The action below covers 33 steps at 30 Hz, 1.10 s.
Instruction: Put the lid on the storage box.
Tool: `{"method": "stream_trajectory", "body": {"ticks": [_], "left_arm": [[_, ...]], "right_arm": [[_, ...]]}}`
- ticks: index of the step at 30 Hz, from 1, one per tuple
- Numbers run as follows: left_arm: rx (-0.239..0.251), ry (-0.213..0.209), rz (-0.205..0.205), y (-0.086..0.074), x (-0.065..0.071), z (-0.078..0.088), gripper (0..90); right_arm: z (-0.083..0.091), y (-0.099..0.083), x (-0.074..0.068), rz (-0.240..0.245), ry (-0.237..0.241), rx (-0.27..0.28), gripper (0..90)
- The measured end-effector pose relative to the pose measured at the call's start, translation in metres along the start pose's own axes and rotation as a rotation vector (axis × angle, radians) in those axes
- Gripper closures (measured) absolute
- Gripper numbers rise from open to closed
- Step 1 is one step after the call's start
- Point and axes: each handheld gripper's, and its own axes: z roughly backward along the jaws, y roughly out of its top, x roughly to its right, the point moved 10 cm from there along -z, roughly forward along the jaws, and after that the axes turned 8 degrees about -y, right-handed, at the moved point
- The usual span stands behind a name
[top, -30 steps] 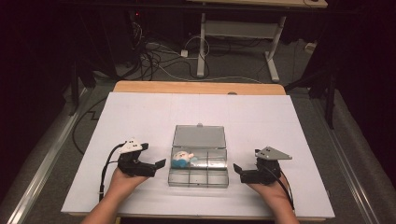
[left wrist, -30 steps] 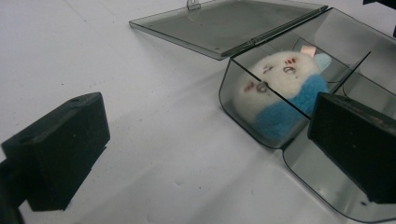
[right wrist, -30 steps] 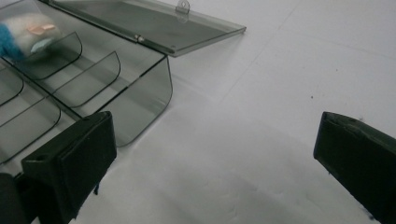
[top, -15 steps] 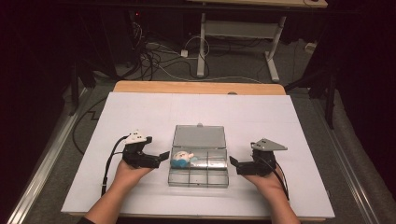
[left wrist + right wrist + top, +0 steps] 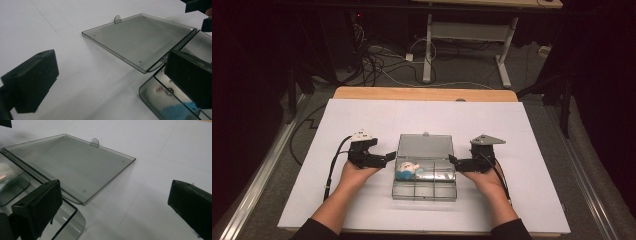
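Right now your clear plastic compartment box [image 5: 424,172] sits at the middle of the white table [image 5: 537,150], its lid [image 5: 425,146] thrown flat open toward 12 o'clock, and a small blue-and-white toy [image 5: 405,171] lies in the compartment at its 9 o'clock side. Judge the box as light, stiff and slick: thin hard walls that will skate on the tabletop if you push from one side only, and a hinge that could crack if twisted. Take the lid by its far edge near the little tab [image 5: 117,18], or brace the tray by its side walls. Your left gripper [image 5: 387,157] hovers just beside the box at 9 o'clock, jaws spread wide, holding nothing. Your right gripper [image 5: 453,160] mirrors it at 3 o'clock, equally spread and empty.
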Motion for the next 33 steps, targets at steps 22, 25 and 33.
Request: {"method": "stream_trajectory", "body": {"ticks": [22,25,33], "left_arm": [[-0.047,-0.024,0.02,0.018,-0.004,-0.036,0.0],[-0.056,-0.025,0.023,0.015,-0.004,-0.041,0.1],[-0.062,-0.056,0.039,0.012,0.001,-0.048,0.5]], "right_arm": [[-0.036,0.016,-0.009,-0.021,0.038,-0.069,1.2],[-0.041,0.013,-0.012,-0.031,0.056,-0.081,2.5],[-0.047,0.009,-0.016,-0.084,0.094,-0.105,4.9]]}}
